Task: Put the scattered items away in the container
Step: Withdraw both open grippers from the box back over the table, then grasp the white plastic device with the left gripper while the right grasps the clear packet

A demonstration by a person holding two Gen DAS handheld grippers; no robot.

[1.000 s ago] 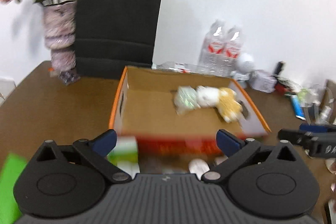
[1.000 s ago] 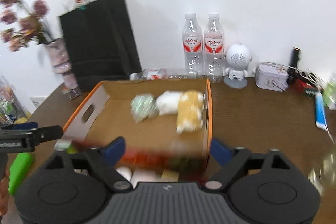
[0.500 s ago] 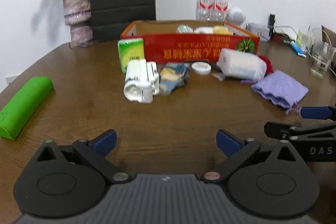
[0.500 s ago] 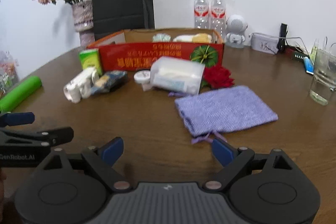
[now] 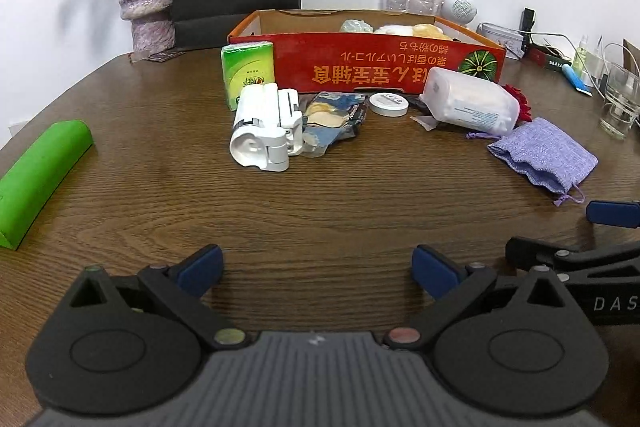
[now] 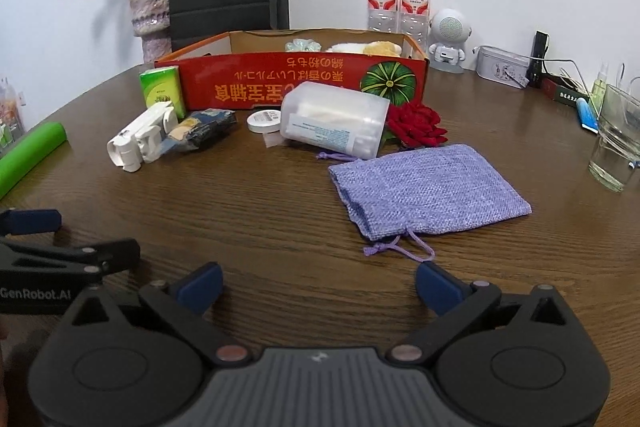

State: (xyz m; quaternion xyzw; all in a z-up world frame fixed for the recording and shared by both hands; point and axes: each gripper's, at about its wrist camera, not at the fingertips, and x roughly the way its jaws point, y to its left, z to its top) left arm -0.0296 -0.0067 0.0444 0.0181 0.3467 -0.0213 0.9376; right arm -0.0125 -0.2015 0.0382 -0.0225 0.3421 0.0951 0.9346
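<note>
Scattered items lay in a row on the brown wooden table (image 5: 320, 211) against the near wall of the red cardboard box (image 6: 304, 83): a green tissue pack (image 5: 247, 71), a white plastic device (image 5: 266, 125), a blue snack packet (image 5: 334, 115), a small round white tin (image 5: 388, 103), a clear plastic tub (image 6: 334, 119) on its side, a red fabric rose (image 6: 416, 123) and, nearer the cameras and apart from the box, a lilac drawstring pouch (image 6: 428, 187). Inside the box, at its far end, sat a pale green bundle (image 5: 356, 26) and white and yellow plush toys (image 5: 416, 30). Both the left gripper (image 5: 318, 265) and the right gripper (image 6: 318, 285) hung low over bare table with their blue-tipped fingers spread wide and nothing between them, well short of the items.
</note>
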